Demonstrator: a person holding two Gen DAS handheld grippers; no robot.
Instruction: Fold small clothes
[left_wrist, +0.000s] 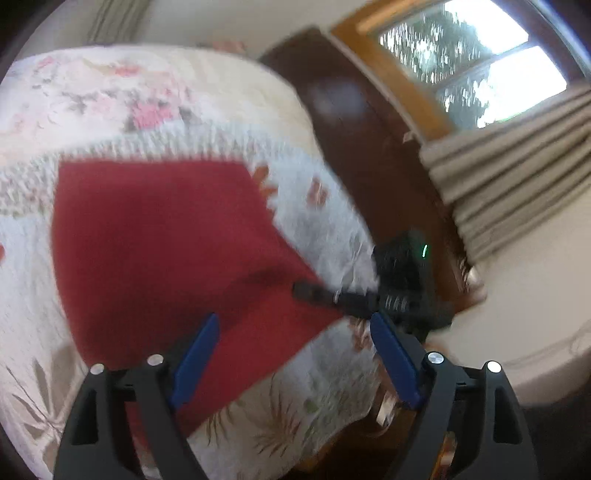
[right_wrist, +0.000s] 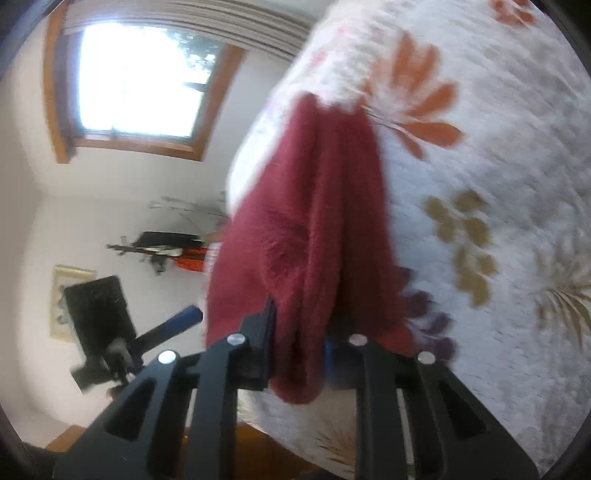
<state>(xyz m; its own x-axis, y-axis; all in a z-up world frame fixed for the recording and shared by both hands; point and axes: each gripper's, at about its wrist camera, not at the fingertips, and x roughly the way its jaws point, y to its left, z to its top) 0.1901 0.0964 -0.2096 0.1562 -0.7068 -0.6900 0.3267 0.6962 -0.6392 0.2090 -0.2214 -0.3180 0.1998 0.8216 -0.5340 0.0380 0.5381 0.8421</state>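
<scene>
Left wrist view: left gripper (left_wrist: 291, 325) spread wide, blue fingers (left_wrist: 195, 360) well apart, nothing between them. Positioned above the red cloth (left_wrist: 162, 251), which lies spread flat ahead of and below the fingertips on the floral bedspread (left_wrist: 325, 236). No contact with the cloth discernible; view blurred. Right gripper (left_wrist: 369, 295) visible ahead and to the right, its tip at the cloth's right edge.

Right wrist view: right gripper (right_wrist: 299, 332) clenched on the red cloth (right_wrist: 314, 221), fabric bunched in a thick fold between the two jaws and hiding most of the blue pads. Cloth hanging from the grip, extending forward and draping against the floral bedspread (right_wrist: 498, 184). Left gripper (right_wrist: 173, 325) visible to the left, clear of the cloth
</scene>
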